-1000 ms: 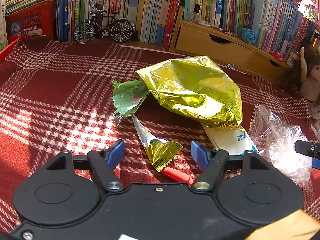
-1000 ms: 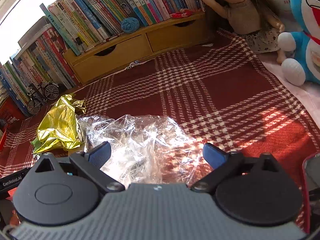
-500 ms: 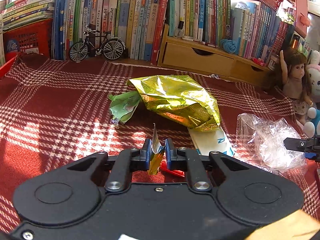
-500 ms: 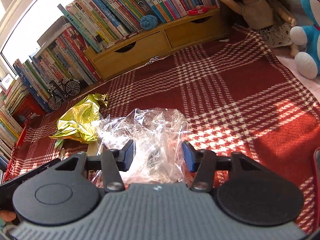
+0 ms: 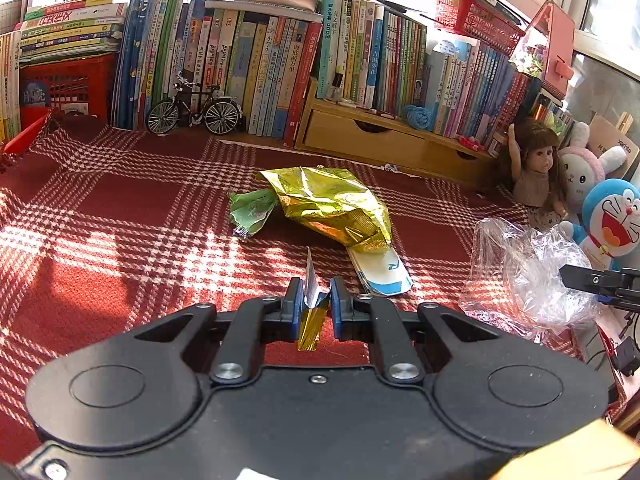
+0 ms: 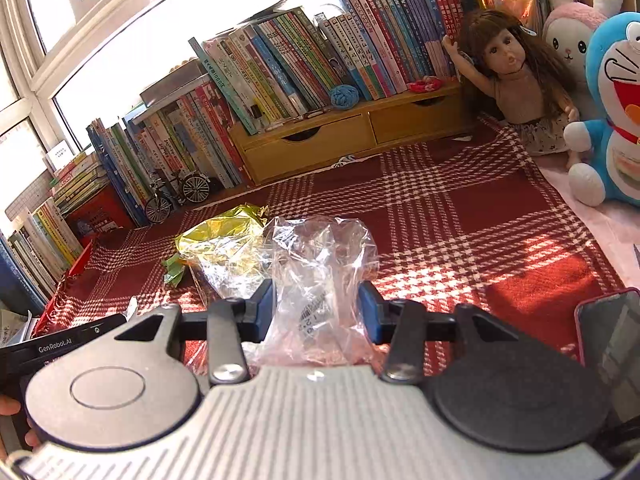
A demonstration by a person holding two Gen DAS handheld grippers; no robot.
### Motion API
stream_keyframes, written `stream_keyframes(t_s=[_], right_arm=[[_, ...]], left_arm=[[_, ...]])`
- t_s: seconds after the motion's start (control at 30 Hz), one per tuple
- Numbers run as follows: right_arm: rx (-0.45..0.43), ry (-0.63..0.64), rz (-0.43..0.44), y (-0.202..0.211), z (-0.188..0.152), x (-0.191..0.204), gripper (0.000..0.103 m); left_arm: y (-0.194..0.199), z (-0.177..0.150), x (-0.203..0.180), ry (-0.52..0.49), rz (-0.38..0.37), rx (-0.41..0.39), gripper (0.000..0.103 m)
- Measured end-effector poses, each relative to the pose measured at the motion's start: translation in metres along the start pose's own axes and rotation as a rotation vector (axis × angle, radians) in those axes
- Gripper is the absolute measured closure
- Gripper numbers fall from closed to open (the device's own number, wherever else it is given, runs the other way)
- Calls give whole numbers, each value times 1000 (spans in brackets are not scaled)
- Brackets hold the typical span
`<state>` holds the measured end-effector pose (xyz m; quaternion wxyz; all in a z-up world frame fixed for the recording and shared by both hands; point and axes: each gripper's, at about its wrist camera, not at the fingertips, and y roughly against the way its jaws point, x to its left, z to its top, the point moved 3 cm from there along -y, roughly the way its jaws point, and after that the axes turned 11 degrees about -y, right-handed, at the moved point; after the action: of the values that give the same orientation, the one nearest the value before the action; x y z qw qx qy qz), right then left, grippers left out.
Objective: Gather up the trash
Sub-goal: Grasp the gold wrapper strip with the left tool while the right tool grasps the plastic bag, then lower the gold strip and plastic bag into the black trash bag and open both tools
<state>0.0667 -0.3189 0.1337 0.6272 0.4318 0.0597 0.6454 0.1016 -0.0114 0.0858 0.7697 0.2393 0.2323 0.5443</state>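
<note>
My left gripper (image 5: 316, 304) pinches a small gold wrapper scrap (image 5: 309, 322), lifted above the plaid cloth (image 5: 120, 232). My right gripper (image 6: 318, 312) squeezes the clear plastic bag (image 6: 320, 264); a printed label shows inside it. The big gold foil bag (image 5: 332, 204) lies open-ended on the cloth, contents hidden.

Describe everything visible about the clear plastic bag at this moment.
The clear plastic bag is thin, transparent, crinkled film with a printed barcode label low on its front. It bunches upward between the right gripper fingers, which are closed against its sides. Its lower part appears to rest on the red plaid cloth. The gold foil bag shows partly through it.
</note>
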Motion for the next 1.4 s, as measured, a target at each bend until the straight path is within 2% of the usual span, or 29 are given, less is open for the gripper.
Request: stream_keyframes(t_s=[0.3, 0.47, 0.67, 0.87, 1.1, 1.4], right_arm=[[-19, 57, 55, 59, -23, 19, 53], [-29, 110, 77, 100, -47, 29, 53], [-9, 142, 106, 128, -82, 34, 52], [56, 197, 130, 140, -129, 38, 52], [148, 226, 140, 145, -180, 36, 51], [315, 269, 122, 125, -250, 36, 50]], left_arm=[[77, -30, -14, -39, -61, -33, 89], [121, -50, -18, -58, -83, -67, 89], [163, -78, -19, -61, -110, -82, 89], [195, -118, -22, -88, -114, -68, 89], [212, -178, -23, -123, -108, -3, 89], [189, -251, -23, -106, -109, 167, 88]])
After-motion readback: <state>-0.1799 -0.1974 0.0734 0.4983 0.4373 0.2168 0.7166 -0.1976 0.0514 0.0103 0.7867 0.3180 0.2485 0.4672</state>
